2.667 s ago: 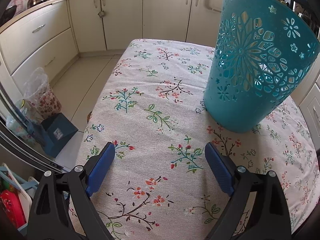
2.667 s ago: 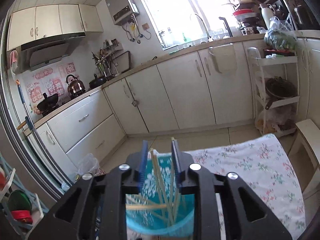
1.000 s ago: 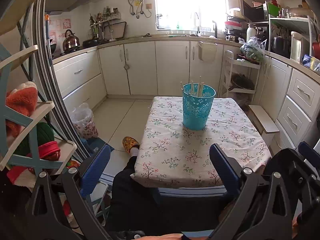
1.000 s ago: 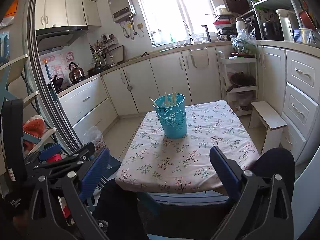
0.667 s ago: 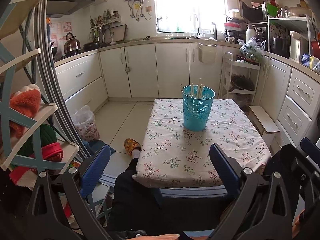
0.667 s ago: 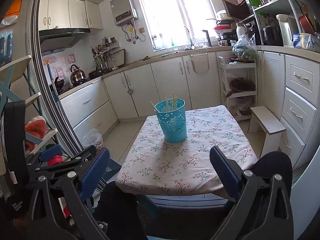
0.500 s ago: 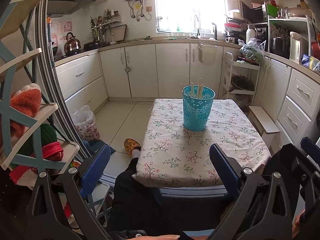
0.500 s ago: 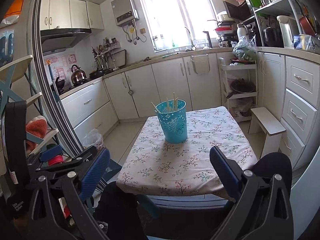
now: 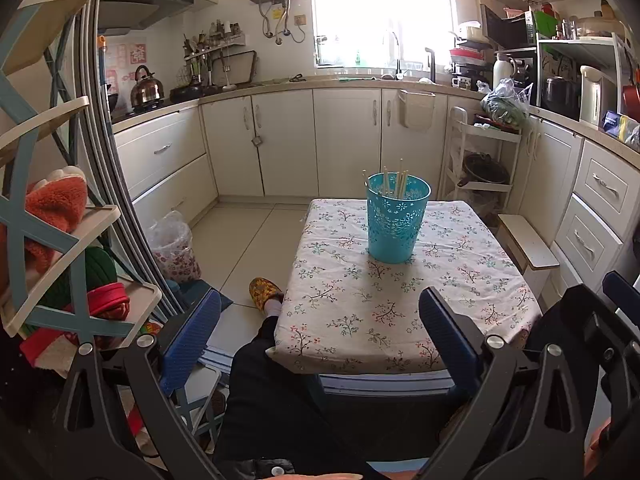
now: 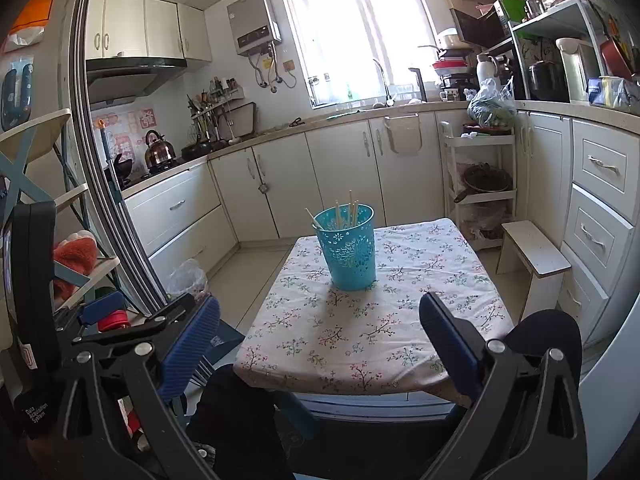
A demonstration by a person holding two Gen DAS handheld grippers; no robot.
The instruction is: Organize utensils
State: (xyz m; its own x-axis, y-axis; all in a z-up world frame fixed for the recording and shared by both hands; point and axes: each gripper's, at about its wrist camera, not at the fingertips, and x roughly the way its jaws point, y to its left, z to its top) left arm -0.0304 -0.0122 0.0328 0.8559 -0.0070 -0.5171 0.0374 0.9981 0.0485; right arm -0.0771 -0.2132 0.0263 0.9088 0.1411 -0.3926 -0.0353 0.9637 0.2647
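Both grippers' fingers [image 9: 192, 336] [image 10: 190, 344] spread apart, empty; left gripper [image 10: 132, 320] label reads "Data Acquisition System".

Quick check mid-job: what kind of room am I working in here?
A home kitchen, most likely: cream base cabinets under a counter, a steel kettle on the hob, a sink tap by the window. The teal perforated basket holding chopsticks stands on a floral-clothed table.

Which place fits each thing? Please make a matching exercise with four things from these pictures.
Things:
1. chopsticks
2. basket
3. kettle
4. stool

Places:
a. on the floor, right of the table
b. on the stove
c. inside the basket
d. on the tablecloth

Pairs: 1-c, 2-d, 3-b, 4-a
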